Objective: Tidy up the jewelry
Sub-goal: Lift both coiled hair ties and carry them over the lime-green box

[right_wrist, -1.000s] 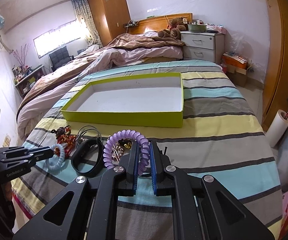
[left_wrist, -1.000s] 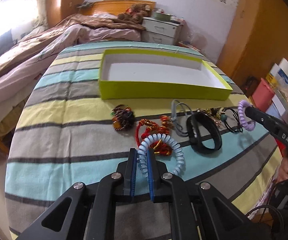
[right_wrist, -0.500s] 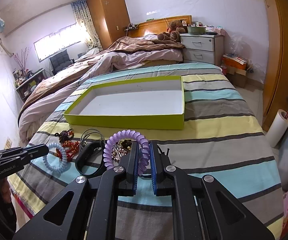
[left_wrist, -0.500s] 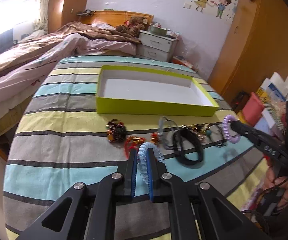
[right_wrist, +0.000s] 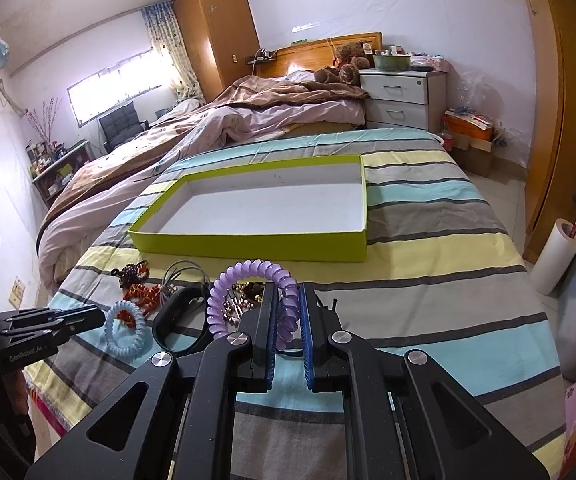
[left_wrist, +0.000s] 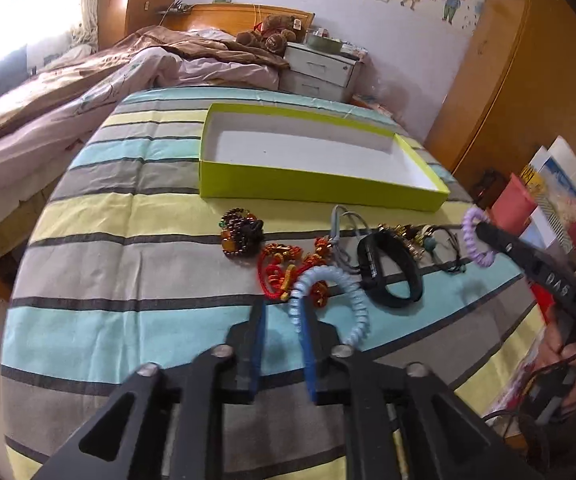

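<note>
The left gripper is standing with its jaws parted, having just been opening, and the pale blue coil band is draping over the right-hand finger rather than being pinched; whether the band is resting on the bedspread or hanging free is hard to judge from this angle. The right gripper is clamping narrowly on the purple coil band, which is arching up above its blue pads.

Taking the green tray as the landmark: it is lying open and white-floored on the striped bedspread, and all the loose jewelry is sitting in a row on the near side of it. Closest to the tray's left corner is lying a dark bead bracelet. Nearer the camera than that, a red cord with orange beads is spreading out, partly under the blue band. A grey cord loop is lying just in front of the tray's front wall, with a black wristband beside it and a tangle of gold charms and black cord toward the tray's right end. Beyond the tray, a rumpled bed and a nightstand are filling the background.
</note>
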`<action>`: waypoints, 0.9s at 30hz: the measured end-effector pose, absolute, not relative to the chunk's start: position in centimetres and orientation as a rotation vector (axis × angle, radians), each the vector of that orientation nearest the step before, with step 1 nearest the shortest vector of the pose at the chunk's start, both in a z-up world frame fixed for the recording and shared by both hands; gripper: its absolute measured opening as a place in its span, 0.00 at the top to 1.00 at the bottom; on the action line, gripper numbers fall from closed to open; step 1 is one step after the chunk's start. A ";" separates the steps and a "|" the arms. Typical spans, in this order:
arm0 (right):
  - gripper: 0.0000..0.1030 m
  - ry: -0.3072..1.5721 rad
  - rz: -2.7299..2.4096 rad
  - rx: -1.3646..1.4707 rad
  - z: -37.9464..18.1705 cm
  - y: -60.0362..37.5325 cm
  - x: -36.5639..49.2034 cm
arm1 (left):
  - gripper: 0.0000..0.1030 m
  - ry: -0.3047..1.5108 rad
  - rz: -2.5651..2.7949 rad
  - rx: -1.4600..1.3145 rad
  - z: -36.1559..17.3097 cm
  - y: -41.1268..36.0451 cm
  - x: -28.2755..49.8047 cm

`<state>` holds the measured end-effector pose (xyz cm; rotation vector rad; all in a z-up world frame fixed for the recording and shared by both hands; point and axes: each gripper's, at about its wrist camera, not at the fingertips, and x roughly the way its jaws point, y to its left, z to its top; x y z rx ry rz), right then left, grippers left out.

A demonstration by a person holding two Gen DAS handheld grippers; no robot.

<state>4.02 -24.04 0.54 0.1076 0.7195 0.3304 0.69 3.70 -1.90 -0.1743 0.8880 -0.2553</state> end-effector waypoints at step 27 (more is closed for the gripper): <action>0.89 0.694 0.329 0.113 2.3 -24.0 4.9 | 0.91 0.854 -0.226 -0.064 1.4 2.2 0.5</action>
